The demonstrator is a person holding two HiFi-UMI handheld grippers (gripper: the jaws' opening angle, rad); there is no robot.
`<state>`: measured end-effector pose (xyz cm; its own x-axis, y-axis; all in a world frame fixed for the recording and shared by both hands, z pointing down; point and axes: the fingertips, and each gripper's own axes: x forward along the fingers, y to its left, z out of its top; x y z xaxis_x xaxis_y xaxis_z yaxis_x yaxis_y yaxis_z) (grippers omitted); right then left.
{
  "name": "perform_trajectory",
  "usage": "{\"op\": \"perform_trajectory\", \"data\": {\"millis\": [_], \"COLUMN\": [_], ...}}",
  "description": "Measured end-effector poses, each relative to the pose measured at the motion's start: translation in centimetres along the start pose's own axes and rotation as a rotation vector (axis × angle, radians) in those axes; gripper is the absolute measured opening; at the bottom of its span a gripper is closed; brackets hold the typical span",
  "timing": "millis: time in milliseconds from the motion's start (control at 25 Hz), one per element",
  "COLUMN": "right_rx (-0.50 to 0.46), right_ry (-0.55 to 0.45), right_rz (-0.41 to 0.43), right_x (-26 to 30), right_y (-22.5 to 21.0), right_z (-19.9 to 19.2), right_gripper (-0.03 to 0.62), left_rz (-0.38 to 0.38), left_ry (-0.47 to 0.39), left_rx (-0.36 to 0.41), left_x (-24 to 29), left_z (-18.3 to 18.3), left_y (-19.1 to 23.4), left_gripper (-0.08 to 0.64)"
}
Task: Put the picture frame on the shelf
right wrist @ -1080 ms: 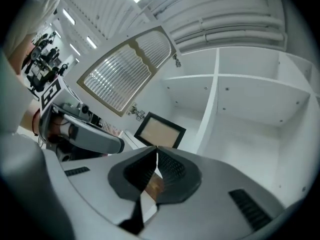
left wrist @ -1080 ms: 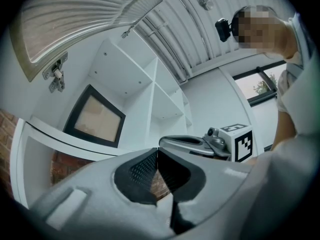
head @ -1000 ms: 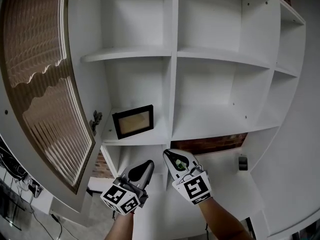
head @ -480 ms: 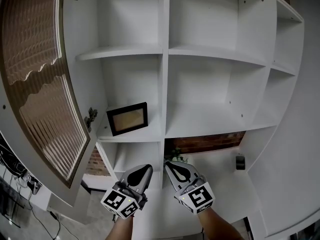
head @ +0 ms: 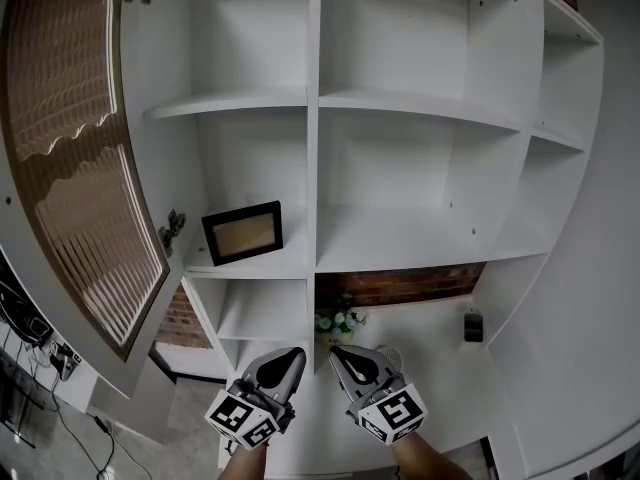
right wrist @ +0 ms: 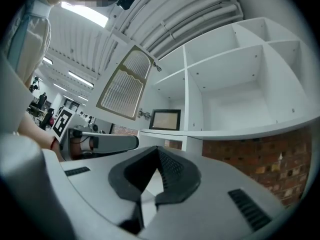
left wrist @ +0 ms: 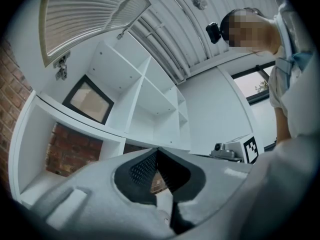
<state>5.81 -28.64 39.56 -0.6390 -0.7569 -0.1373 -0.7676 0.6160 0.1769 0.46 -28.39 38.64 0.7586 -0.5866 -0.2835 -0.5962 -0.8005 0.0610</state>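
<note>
The black picture frame (head: 243, 232) with its tan picture leans upright in the left compartment of the white shelf unit (head: 400, 244), beside the door hinge. It also shows in the left gripper view as the frame (left wrist: 90, 99) and in the right gripper view as the frame (right wrist: 165, 119). My left gripper (head: 286, 356) and right gripper (head: 342, 354) hang side by side well below that shelf, apart from the frame. Both are shut with nothing between the pads, as the left gripper (left wrist: 157, 152) and right gripper (right wrist: 158, 149) show up close.
An open cabinet door with ribbed glass (head: 70, 148) swings out at the left. Below the shelf, red brick (head: 400, 286) backs a lower recess holding a small flowering plant (head: 338, 320). A small dark device (head: 473, 326) sits on the white wall at the right. Other compartments hold nothing.
Both grippers have sunk lower in the head view, farther from the frame's shelf. The right gripper has rolled a little. The plant below the shelf has come into sight.
</note>
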Motion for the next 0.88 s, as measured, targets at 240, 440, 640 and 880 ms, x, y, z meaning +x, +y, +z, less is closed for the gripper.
{"op": "perform_trajectory", "data": {"millis": [240, 440, 640, 880], "right_rx": [0.037, 0.049, 0.056, 0.074], "right_ry": [0.015, 0.022, 0.029, 0.035], "right_rz": [0.0, 0.022, 0.037, 0.031], "right_x": [-2.0, -3.3, -4.8, -6.6], "right_y": [-0.1, 0.3, 0.6, 0.4], "right_z": [-1.2, -2.1, -2.9, -3.6], "right_gripper": [0.016, 0.015, 0.016, 0.015], "left_rz": [0.012, 0.03, 0.021, 0.005], "left_ry": [0.01, 0.017, 0.033, 0.062], "left_rx": [-0.02, -0.03, -0.043, -0.067], "left_x": [-0.3, -0.5, -0.4, -0.6], "left_z": [-1.4, -2.5, -4.0, -5.9], "left_y": [-1.8, -2.9, -4.7, -6.8], "left_gripper": [0.009, 0.009, 0.009, 0.009]}}
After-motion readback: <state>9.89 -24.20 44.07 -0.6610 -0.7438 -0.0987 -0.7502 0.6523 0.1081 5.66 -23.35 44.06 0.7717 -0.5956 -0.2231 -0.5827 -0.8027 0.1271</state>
